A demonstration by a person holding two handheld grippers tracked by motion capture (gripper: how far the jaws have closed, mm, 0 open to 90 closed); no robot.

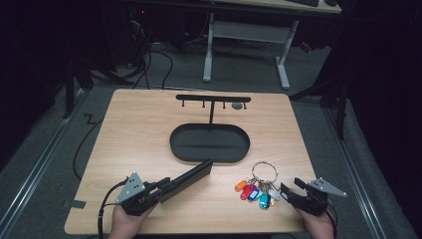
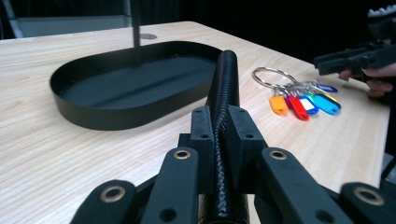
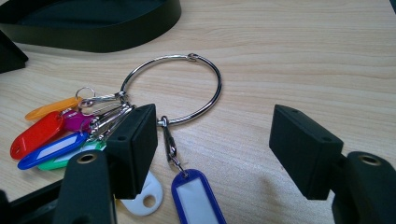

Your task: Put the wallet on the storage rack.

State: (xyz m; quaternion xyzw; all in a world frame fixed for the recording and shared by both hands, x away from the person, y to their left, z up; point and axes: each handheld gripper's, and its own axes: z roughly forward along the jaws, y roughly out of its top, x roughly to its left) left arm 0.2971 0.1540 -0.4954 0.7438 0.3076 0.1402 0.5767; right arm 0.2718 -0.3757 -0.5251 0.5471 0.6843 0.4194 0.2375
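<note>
Black and textured, a long flat case (image 1: 186,179) is clamped end-on in the left gripper (image 1: 161,190), its long axis aimed at the oval tray (image 1: 179,149), while a key ring (image 1: 264,172) is flanked by the right gripper (image 1: 284,191), jaws apart

- Left gripper (image 1: 164,189): black body with a grey three-cornered plate on top, dotted with small holes; a black cable trails from its back.
- Its jaws in the left gripper view: black blocks on black links with brass-ringed screw holes.
- Right gripper (image 1: 284,191): the same black build, grey three-cornered plate, square black pads (image 3: 135,144).
</note>
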